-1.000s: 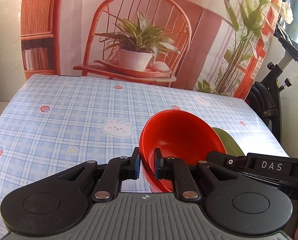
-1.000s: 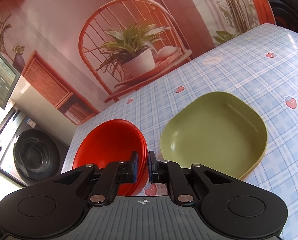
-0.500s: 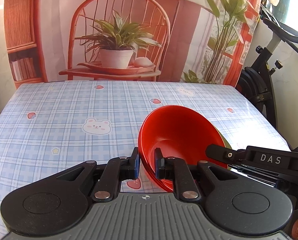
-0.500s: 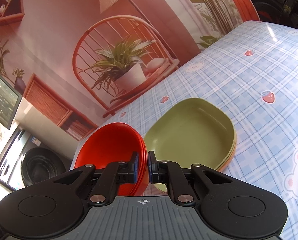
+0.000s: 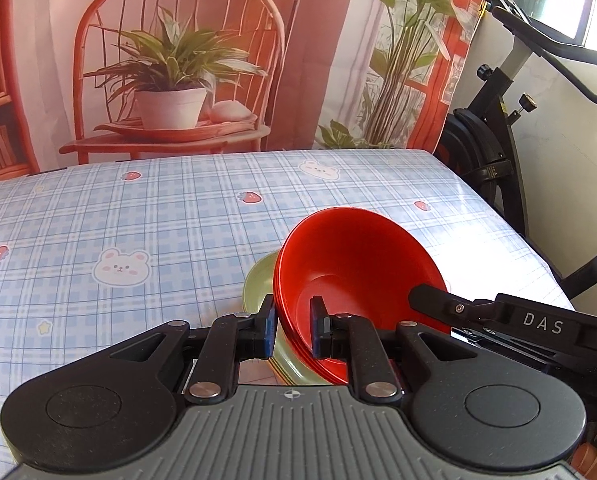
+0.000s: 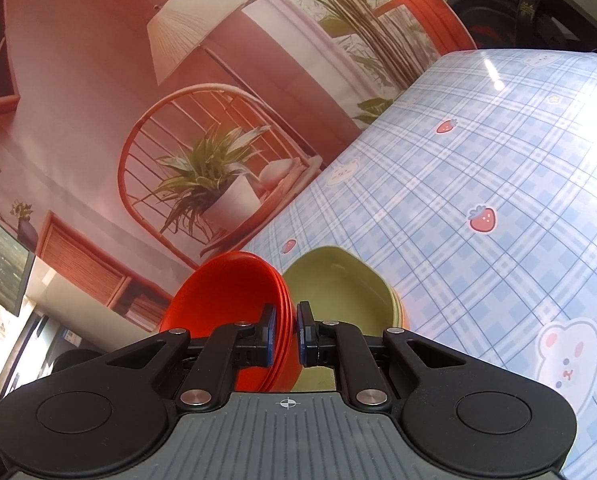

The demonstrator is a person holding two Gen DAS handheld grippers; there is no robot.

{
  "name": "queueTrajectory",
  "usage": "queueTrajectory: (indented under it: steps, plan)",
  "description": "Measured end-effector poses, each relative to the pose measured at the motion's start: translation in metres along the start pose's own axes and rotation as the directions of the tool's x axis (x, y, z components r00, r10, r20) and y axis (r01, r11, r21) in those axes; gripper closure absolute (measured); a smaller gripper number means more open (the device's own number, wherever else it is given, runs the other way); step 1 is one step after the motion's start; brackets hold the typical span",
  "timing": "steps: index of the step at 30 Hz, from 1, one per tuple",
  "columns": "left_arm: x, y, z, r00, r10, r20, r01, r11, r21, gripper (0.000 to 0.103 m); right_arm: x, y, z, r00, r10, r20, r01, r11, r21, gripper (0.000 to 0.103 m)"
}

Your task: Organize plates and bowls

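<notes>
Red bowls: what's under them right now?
Under the red bowls, a green plate shows on the table, with an orange edge beneath it in the right wrist view. Contact is hidden; both grippers clamp the bowls' rim.

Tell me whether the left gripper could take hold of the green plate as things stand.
Probably not: the left gripper is shut on the rim of the red bowls, which both grippers hold above the green plate. It would have to let go first.

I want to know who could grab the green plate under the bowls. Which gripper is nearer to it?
Left, narrowly. The left gripper grips the red bowls with the green plate directly below its fingers; the right gripper grips their opposite rim, beside the plate.
</notes>
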State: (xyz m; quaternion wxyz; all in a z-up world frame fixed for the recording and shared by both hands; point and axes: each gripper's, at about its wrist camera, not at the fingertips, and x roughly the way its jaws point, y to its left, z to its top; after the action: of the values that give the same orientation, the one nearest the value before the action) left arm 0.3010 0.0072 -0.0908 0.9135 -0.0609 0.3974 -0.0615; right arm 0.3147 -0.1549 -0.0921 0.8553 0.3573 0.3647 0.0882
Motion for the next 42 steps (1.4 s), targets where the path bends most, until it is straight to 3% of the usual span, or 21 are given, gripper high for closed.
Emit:
queueTrajectory:
  steps: [4, 18, 42]
  plan:
    - [0.018, 0.003, -0.004, 0.999, -0.032, -0.043, 0.030, 0.998, -0.052, 0.087, 0.004, -0.012, 0.000, 1.000, -0.019, 0.000, 0.019, 1.000, 0.007, 0.092]
    - [0.038, 0.003, -0.014, 0.993, -0.003, -0.116, 0.000, 1.000, -0.024, 0.087, 0.014, -0.027, -0.004, 0.999, -0.029, -0.017, 0.029, 1.000, 0.007, 0.092]
    - [0.037, 0.003, -0.015, 0.997, 0.003, -0.082, -0.005, 1.000, -0.020, 0.086, 0.019, -0.027, -0.011, 0.999, -0.033, -0.002, 0.032, 0.997, -0.064, 0.093]
